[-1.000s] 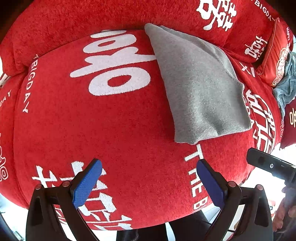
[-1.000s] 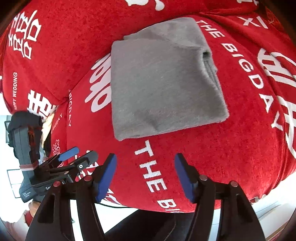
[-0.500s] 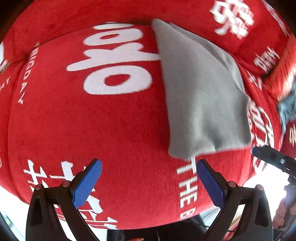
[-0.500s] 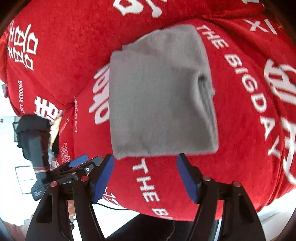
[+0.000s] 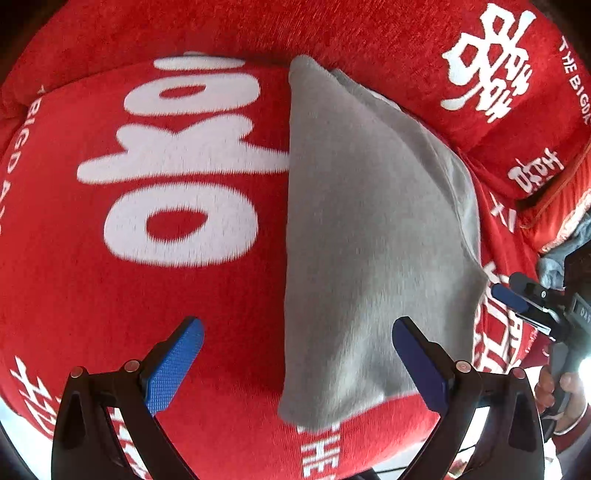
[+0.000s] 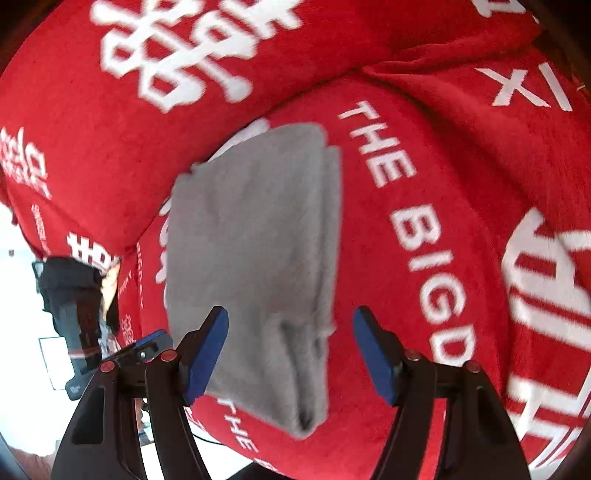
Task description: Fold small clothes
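Note:
A folded grey garment (image 5: 373,236) lies flat on a red sofa seat cushion (image 5: 147,206) with white lettering. My left gripper (image 5: 295,363) is open above the garment's near left corner, and its right pad is over the grey cloth. In the right wrist view the same grey garment (image 6: 255,258) runs down between the blue pads. There my right gripper (image 6: 291,350) is open over the garment's near right edge, where the folded layers show. The right gripper (image 5: 524,306) also appears at the right edge of the left wrist view.
A red backrest cushion (image 5: 369,33) with white characters rises behind the seat. A blue-grey cloth (image 5: 569,251) lies at the far right by a red pillow (image 5: 554,199). The left gripper's handle (image 6: 74,295) shows at the left of the right wrist view. The seat's front edge is just below both grippers.
Both grippers have moved forward and inward over the grey garment's near edge, which now lies between or under their pads. The jaws stay open. The garment has not moved.

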The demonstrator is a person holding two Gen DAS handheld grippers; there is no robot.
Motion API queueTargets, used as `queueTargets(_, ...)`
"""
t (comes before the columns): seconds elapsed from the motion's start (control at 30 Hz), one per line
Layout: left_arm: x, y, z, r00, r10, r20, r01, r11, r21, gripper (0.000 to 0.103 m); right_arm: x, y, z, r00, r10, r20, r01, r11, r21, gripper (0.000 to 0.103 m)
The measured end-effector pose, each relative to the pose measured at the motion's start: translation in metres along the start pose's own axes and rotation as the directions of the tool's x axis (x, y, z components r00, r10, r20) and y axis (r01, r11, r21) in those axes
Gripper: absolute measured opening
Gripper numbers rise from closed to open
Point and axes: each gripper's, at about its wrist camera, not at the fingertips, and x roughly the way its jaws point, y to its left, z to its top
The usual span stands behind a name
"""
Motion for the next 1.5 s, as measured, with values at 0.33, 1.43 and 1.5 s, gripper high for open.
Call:
queueTargets(0.33, 0.025, -0.002, 0.021, 0.992, -0.121, -0.040, 0.121, 0.993, 0.006, 0.102, 0.033, -0.035, 0.038, 0.985, 0.160, -0.066, -0.157, 0.986, 0.052, 0.074)
queueTargets(1.43, 0.002, -0.011, 0.024, 0.944, -0.324, 0.067, 0.320, 0.946, 0.059, 0.046, 0.063, 0.026, 0.045, 0.851, 0.512, -0.117, -0.506, 0.859, 0.080, 0.032)
queueTargets(1.5, -0.010, -0.009, 0.021, 0.938, -0.336, 0.085, 0.331, 0.941, 0.065, 0.046, 0.056, 0.040, 0.041, 0.844, 0.524, -0.109, -0.519, 0.851, 0.072, 0.032)
